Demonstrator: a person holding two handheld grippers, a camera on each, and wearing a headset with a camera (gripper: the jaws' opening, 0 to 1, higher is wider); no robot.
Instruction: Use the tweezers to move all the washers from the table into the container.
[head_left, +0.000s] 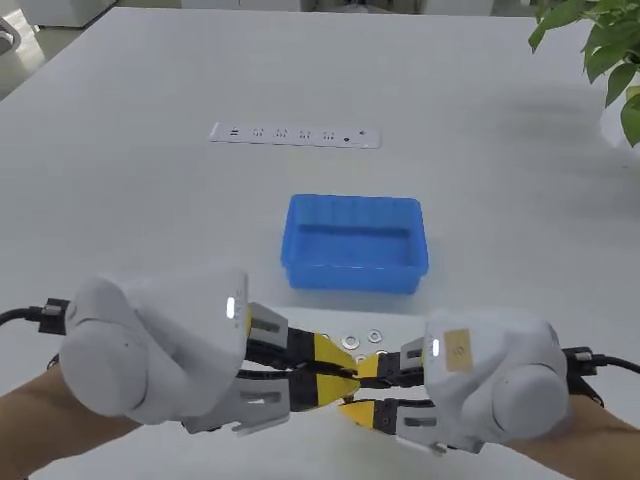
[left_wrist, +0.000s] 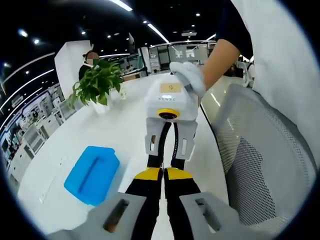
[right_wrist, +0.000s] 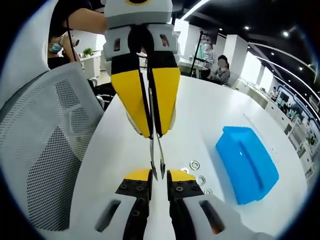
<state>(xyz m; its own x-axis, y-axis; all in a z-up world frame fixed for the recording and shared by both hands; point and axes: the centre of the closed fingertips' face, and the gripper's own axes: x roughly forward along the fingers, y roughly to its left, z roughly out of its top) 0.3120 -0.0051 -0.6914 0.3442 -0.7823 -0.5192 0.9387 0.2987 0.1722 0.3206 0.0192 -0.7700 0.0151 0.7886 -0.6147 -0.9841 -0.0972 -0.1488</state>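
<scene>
near one blue container (head_left: 355, 272) lie three washers (right_wrist: 194, 164).

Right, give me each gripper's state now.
Left gripper: closed on the tweezers.
Right gripper: around the tweezers' tips, grip cannot be told.

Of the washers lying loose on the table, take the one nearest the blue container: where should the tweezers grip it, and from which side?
Grip the washer across its ring, with one tip of the tweezers in the hole and the other outside the rim, coming straight down from above. It lies flat on the table, so its thin edge probably gives little purchase from the side.
</scene>
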